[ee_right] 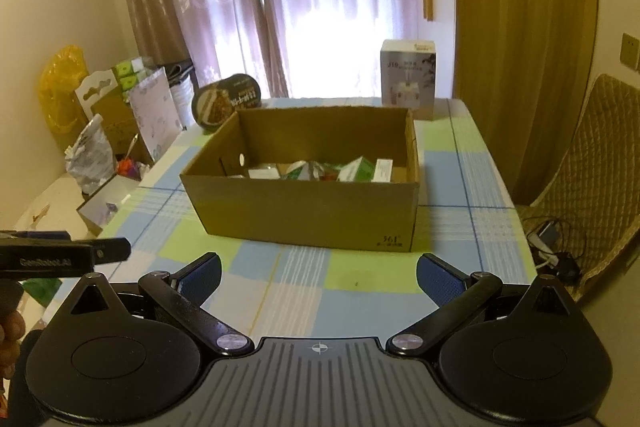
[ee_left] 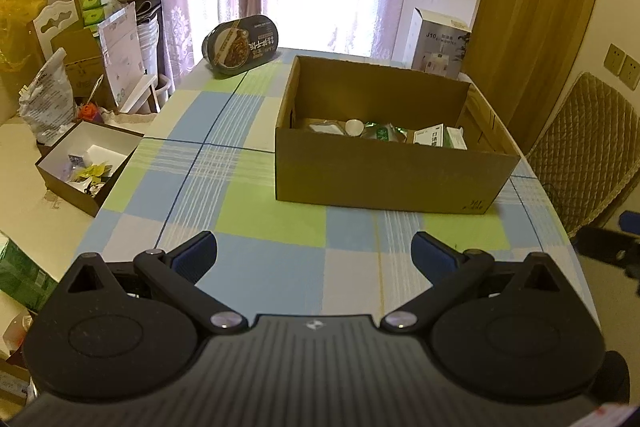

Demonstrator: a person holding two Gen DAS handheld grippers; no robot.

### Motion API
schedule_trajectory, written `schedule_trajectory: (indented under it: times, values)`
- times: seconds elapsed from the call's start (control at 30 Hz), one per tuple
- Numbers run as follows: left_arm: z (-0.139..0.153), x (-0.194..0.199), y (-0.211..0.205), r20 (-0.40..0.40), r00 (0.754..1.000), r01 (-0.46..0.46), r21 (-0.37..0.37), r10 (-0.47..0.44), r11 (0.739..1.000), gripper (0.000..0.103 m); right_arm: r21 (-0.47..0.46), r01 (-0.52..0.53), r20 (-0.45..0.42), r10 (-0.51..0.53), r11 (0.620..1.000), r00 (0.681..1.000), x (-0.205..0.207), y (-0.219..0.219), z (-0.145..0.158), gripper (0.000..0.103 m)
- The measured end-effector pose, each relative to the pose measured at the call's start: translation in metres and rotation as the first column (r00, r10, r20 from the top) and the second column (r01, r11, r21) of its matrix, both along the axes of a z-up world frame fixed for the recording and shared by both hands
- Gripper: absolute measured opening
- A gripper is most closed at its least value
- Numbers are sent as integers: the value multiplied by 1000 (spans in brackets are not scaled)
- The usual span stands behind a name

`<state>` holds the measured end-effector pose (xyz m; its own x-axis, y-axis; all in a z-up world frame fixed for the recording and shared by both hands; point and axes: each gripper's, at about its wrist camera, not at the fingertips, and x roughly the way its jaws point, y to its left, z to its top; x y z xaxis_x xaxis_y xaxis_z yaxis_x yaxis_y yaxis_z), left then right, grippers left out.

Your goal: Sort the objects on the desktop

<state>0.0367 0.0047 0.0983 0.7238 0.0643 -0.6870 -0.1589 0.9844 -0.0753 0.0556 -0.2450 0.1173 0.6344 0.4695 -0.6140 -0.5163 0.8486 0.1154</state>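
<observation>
The cardboard box (ee_left: 394, 175) is set on the checked tablecloth (ee_left: 256, 211) toward the far half of the table, with its open top upward. Its long axis is laid across the table, roughly left to right in both wrist views; in the left wrist view the near wall is turned slightly toward the right. Small packets and cartons (ee_right: 320, 171) are seen lying loose on its floor, so much of the sorting is judged to be done already. Beyond it, an oval noodle tub (ee_left: 240, 43) is propped on its edge at the far left corner of the cloth, lid facing the cameras, and a tall white carton (ee_right: 408, 79) is stood upright at the far right corner. Both are well apart from the box and are judged to be what is left to collect.

The left gripper (ee_left: 314, 251) is held spread wide and empty above the near cloth; the right gripper (ee_right: 319, 273) is likewise spread and empty. A reach past the box is called for next, and the tilted tub is likely to need a wide grasp across its short side.
</observation>
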Motion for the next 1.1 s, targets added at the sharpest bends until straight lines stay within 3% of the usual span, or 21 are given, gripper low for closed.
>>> schedule_trajectory:
  times: [1.1]
  values:
    - [-11, -1, -6, -27, 1000, 14, -21, -14, 1000, 102, 3, 17, -50, -17, 1000, 999, -2, -3, -15, 101]
